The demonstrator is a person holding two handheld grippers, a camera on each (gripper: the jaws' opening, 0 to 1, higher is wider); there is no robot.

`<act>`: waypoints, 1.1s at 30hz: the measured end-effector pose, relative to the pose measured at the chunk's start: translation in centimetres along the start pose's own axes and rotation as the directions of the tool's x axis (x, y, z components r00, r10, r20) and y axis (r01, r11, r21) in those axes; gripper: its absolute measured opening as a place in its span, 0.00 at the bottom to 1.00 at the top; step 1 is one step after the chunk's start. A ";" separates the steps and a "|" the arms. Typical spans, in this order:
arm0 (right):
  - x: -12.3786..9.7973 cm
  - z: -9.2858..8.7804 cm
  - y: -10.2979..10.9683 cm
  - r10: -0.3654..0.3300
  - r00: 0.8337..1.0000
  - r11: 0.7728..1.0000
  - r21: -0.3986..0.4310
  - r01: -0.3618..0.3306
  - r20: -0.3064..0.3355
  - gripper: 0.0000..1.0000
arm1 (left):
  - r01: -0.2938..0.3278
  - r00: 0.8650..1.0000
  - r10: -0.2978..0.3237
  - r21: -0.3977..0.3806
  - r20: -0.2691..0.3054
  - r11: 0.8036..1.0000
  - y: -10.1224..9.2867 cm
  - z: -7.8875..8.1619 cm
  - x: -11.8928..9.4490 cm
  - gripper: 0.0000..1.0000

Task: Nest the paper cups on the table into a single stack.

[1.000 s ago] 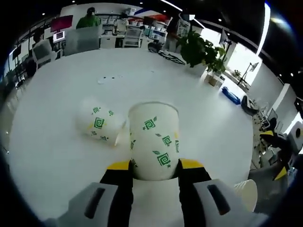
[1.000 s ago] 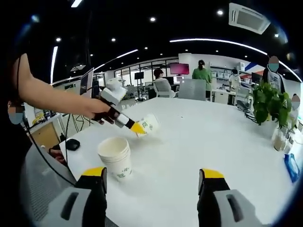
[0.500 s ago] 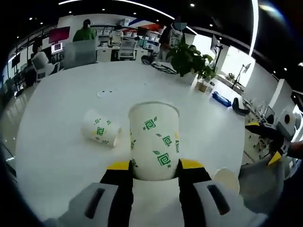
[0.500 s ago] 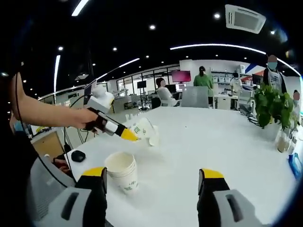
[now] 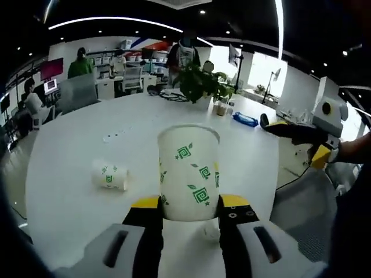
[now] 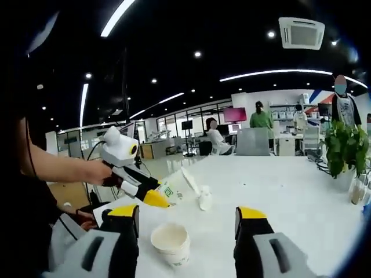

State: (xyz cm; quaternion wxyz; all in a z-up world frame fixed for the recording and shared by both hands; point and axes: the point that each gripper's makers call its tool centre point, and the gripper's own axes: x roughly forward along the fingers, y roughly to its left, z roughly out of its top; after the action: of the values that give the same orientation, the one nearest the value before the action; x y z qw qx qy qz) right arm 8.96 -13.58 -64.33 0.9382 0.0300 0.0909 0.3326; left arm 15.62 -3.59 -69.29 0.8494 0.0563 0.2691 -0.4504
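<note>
White green-leafed paper cup [image 5: 189,174] (clamped by left gripper [image 5: 189,204]); right gripper's [image 6: 186,215] fingers apart.

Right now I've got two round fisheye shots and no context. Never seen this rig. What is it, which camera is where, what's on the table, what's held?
No robot: a person holds a two-jaw gripper in each hand, each with a forward-looking fisheye camera.

Left gripper view: the left gripper is clamped on an upright paper cup. A second cup lies on its side on the white table. The right gripper enters from the right.

Right gripper view: the right gripper's jaws stand apart, holding nothing, above the cup stack on the table. The left gripper comes in from the left with its cup.
</note>
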 end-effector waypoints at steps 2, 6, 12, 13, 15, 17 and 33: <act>0.1 0.3 0.4 0.021 1.000 1.000 0.001 -0.021 0.007 0.61 | 0.014 1.000 -0.015 0.032 0.014 0.999 -0.6 0.0 -0.4 0.35; 0.7 0.7 1.4 0.057 0.998 0.998 0.031 -0.057 0.000 0.58 | 0.058 0.998 -0.060 0.073 0.023 0.996 -2.7 -0.3 -1.2 0.35; 1.2 1.8 3.2 0.120 0.992 0.992 0.039 -0.122 0.038 0.45 | 0.101 0.994 -0.106 0.112 0.041 0.989 -4.5 -0.8 -2.0 0.35; 1.3 1.8 3.5 0.126 0.991 0.991 0.037 -0.128 0.039 0.44 | 0.108 0.992 -0.114 0.111 0.046 0.988 -4.6 -0.8 -2.1 0.35; 1.4 1.9 4.0 0.147 0.988 0.989 0.027 -0.148 0.040 0.40 | 0.122 0.990 -0.129 0.111 0.057 0.986 -5.4 -0.8 -2.4 0.35; 1.6 1.9 4.4 0.161 0.986 0.986 0.025 -0.162 0.038 0.38 | 0.131 0.989 -0.138 0.118 0.057 0.984 -5.9 -1.0 -2.5 0.35; 2.1 0.6 6.7 0.258 0.966 0.965 0.042 -0.257 -0.020 0.15 | 0.207 0.975 -0.217 0.155 0.049 0.966 -8.8 -2.5 -3.0 0.35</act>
State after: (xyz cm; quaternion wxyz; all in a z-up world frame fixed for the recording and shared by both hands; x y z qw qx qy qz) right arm 6.48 -7.03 -63.23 0.8850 0.0558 0.1046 0.4503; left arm 6.27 -5.68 -68.62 0.7982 0.0756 0.2114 -0.5590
